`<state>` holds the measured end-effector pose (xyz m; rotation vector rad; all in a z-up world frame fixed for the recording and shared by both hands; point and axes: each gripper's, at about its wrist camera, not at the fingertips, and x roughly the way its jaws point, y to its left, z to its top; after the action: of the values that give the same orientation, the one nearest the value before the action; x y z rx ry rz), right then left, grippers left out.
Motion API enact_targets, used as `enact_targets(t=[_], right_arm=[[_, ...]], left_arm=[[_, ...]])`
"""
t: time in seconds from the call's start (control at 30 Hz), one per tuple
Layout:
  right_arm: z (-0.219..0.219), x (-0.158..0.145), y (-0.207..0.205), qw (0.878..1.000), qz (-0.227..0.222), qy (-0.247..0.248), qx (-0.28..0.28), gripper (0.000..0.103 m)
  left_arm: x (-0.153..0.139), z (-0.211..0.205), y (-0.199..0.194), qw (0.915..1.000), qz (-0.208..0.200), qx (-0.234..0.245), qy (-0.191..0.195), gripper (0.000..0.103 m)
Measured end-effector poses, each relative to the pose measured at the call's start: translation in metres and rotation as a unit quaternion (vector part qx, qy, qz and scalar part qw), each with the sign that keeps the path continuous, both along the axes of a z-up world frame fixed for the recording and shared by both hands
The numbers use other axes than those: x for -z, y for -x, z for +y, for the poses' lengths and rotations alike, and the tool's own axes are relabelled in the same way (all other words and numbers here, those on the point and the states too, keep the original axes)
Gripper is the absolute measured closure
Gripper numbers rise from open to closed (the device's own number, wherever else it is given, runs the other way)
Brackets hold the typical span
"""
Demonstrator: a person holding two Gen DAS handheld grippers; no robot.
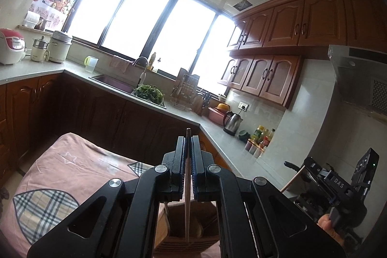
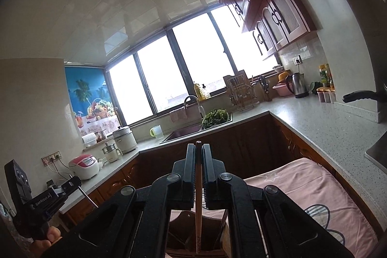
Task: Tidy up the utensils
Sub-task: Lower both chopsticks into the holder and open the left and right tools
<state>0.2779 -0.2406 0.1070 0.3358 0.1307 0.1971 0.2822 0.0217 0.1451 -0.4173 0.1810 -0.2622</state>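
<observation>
In the left wrist view my left gripper [image 1: 188, 140] is shut on a pale wooden chopstick [image 1: 186, 204]. The stick's lower end hangs inside a wooden utensil holder [image 1: 169, 224] below the jaws. My right gripper [image 2: 198, 147] is shut on a brown chopstick [image 2: 198, 214] whose lower end also reaches down into the same holder [image 2: 179, 231]. Each gripper shows in the other's view: the right one [image 1: 308, 169] at the right edge with its stick [image 1: 291, 179], the left one [image 2: 77, 181] at the lower left with a thin stick [image 2: 88, 197].
The holder stands on a table under a pink cloth [image 1: 72, 161] with plaid patches. A grey L-shaped counter [image 2: 326, 122] holds a sink [image 1: 113, 82], greens [image 1: 148, 91], a dish rack [image 1: 186, 88], a kettle [image 1: 232, 122], bottles and rice cookers. A pan handle [image 2: 358, 96] juts in at right.
</observation>
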Motion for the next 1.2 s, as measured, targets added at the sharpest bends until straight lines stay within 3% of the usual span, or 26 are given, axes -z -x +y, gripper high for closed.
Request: enact_targets(t=[0.3, 0.67, 0.93, 1.2], right_arm=[[-0.001, 0.037, -0.043, 1.000, 0.021, 0.003, 0.011, 0.098], [0.003, 0.094, -0.065, 0.997, 0.071, -0.001, 0.001, 0.098], [0.008, 0.114, -0.077, 0.994, 0.109, 0.001, -0.015, 0.098], [0.005, 0.116, -0.077, 0.993, 0.120, -0.009, -0.014, 0.097]], left_arm=[[0.036, -0.009, -0.048, 0.9996, 0.023, -0.018, 0.005, 0.099], [0.089, -0.027, -0.064, 0.9976, 0.069, -0.010, -0.002, 0.099], [0.104, -0.043, -0.075, 0.9944, 0.101, 0.011, -0.028, 0.099], [0.102, -0.042, -0.075, 0.9932, 0.110, 0.018, -0.034, 0.099]])
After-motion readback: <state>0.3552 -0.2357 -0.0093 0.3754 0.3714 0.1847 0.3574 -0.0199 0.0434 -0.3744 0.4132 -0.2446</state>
